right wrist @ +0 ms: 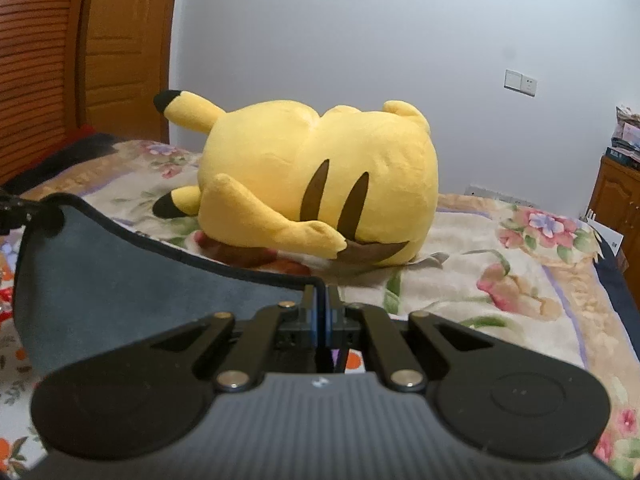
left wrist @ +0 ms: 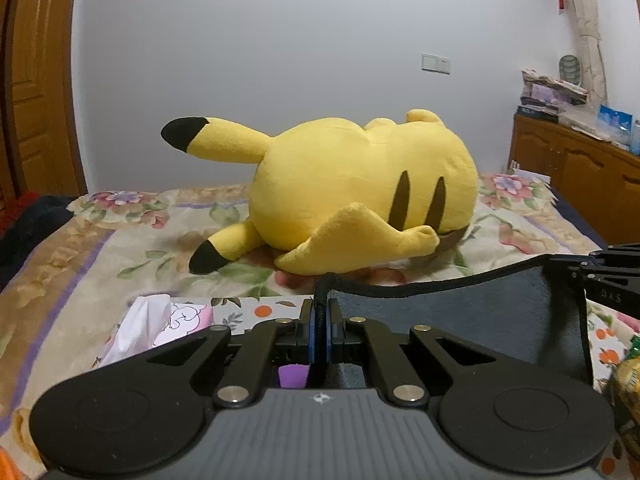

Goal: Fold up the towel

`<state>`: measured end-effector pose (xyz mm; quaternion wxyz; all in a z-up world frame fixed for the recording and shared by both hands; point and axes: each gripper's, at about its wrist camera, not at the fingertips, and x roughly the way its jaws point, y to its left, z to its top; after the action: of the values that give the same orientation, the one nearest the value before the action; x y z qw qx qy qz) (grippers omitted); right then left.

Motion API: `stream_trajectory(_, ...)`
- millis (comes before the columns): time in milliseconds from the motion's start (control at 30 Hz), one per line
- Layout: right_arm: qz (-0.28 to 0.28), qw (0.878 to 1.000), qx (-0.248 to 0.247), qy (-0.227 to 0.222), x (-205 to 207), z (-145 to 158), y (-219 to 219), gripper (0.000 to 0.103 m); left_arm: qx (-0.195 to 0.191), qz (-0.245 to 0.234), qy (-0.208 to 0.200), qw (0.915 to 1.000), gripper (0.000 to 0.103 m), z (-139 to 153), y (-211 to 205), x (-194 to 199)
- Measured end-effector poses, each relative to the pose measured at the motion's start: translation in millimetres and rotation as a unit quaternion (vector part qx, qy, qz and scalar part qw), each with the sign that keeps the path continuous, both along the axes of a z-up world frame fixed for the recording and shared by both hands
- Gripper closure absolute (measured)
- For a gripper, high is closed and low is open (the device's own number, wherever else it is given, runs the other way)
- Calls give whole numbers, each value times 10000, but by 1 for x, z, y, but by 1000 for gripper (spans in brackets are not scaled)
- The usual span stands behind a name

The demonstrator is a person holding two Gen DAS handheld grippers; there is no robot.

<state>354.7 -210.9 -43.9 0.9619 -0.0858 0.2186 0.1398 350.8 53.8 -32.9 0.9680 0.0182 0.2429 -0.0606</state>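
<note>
Dark grey-blue terry, black-hemmed: towel [left wrist: 460, 312], lifted off the floral bedspread [left wrist: 80, 264] and slung between two grippers. Left gripper [left wrist: 320, 312] with blue pads pressed together on the hem at the towel's left corner, a dark fold of edge standing up between them. Right gripper [right wrist: 321, 304] likewise clamped tight on the opposite corner, hem pinched thin between its blue pads. From the left wrist view, cloth running right and away to the other gripper at the frame's right edge; from the right wrist view, cloth [right wrist: 120, 280] sweeping left to a black clamp at the far left. Top hem sagging in a shallow curve between the two grips, lower part hanging below and out of sight behind the gripper bodies. Just beyond the hem, a yellow plush toy [left wrist: 360, 192] lying on its side across the middle of the bed, near the towel's far edge but apart from it. Tissue pack [left wrist: 152, 328] near left, close beside the left gripper. Bare bedspread open to the right of the plush and along the near left. Wooden cabinet [left wrist: 580, 176] far right, wooden door [right wrist: 120, 40] far left.
</note>
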Motion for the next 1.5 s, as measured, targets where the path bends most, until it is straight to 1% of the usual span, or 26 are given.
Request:
stream_trajectory(233, -222, 9997, 30, 83, 20, -14, 5, 99, -81, 171, 39, 9998, 97, -15, 5, 22)
stream_trajectory(367, -278, 9996, -48, 73, 27, -21, 10, 99, 31, 206, 14, 9998, 97, -24, 4, 32)
stream_trajectory(533, -369, 9988, -99, 293, 39, -34, 15, 99, 102, 198, 128, 9997, 97, -41, 2, 43)
stream_trajectory(667, -427, 9979, -175, 448, 43, -49, 18, 99, 30, 218, 249, 9994, 97, -55, 4, 51)
stream_trajectory(867, -552, 9961, -245, 639, 50, -64, 20, 99, 130, 231, 382, 9989, 97, -75, 5, 60)
stream_trajectory(1033, -655, 9941, -398, 763, 54, -68, 28, 99, 191, 246, 434, 9986, 97, -82, 5, 64)
stream_trajectory(1267, -659, 9937, -403, 818, 54, -71, 31, 98, 320, 223, 491, 9980, 96, -84, 3, 68)
stream_trajectory(1300, -685, 9935, -387, 827, 54, -70, 31, 97, 338, 216, 495, 9980, 95, -84, 2, 68)
stream_trajectory(1333, -693, 9934, -376, 838, 54, -70, 31, 96, 357, 192, 506, 9979, 93, -85, 1, 67)
stream_trajectory(1367, -688, 9934, -376, 842, 54, -70, 32, 90, 370, 176, 517, 9978, 87, -85, 1, 67)
stream_trajectory(1400, -688, 9933, -388, 838, 53, -69, 32, 87, 375, 161, 529, 9978, 75, -84, 0, 65)
stream_trajectory(1433, -694, 9932, -408, 843, 51, -69, 32, 77, 364, 149, 533, 9978, 70, -84, 0, 63)
stream_trajectory(1467, -697, 9931, -418, 846, 50, -68, 33, 60, 334, 136, 524, 9980, 63, -82, -1, 61)
stream_trajectory(1500, -688, 9932, -419, 841, 47, -67, 33, 54, 299, 105, 515, 9982, 62, -80, -1, 57)
